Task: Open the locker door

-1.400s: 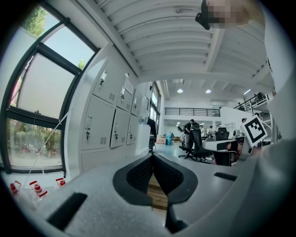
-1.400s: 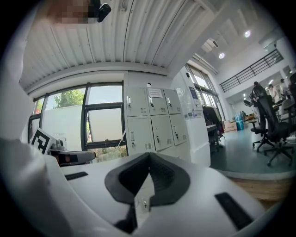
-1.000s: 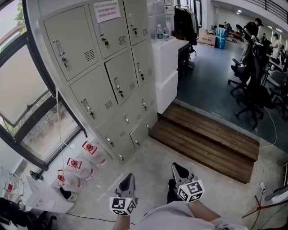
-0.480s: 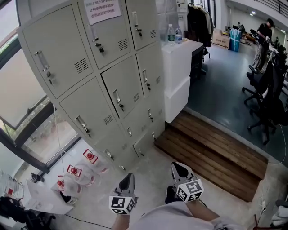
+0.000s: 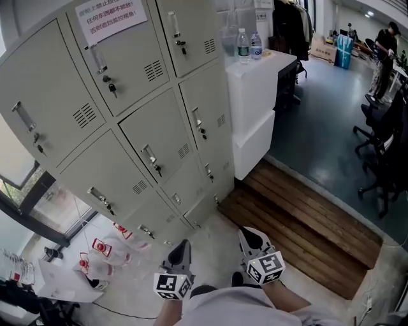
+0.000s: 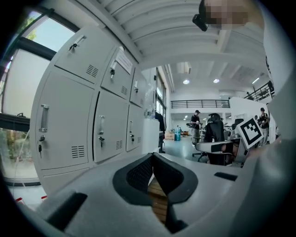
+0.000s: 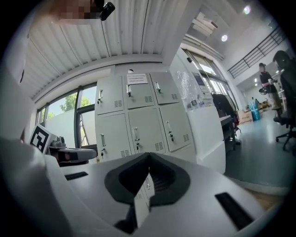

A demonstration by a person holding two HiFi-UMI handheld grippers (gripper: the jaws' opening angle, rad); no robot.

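A bank of grey metal lockers (image 5: 162, 143) fills the upper left of the head view, each door with a small handle (image 5: 150, 158) and a vent. A paper notice (image 5: 107, 14) is stuck on an upper door. Both grippers are low in the view, near the person's body and well short of the lockers. My left gripper (image 5: 183, 245) is shut and empty, and my right gripper (image 5: 250, 234) is shut and empty too. The left gripper view has the lockers (image 6: 69, 125) at its left, beyond my closed left gripper (image 6: 152, 157). In the right gripper view the lockers (image 7: 138, 120) stand straight ahead of my right gripper (image 7: 149, 157).
A white cabinet (image 5: 258, 95) with two bottles (image 5: 242, 46) on top adjoins the lockers on the right. A wooden step (image 5: 299, 223) runs below it. Water bottles with red labels (image 5: 102, 251) lie on the floor at the left. Office chairs (image 5: 389, 146) and a person (image 5: 386, 38) are far right.
The lockers have grown larger and shifted right in the head view as the person came closer. Both grippers stay shut, low in the view.
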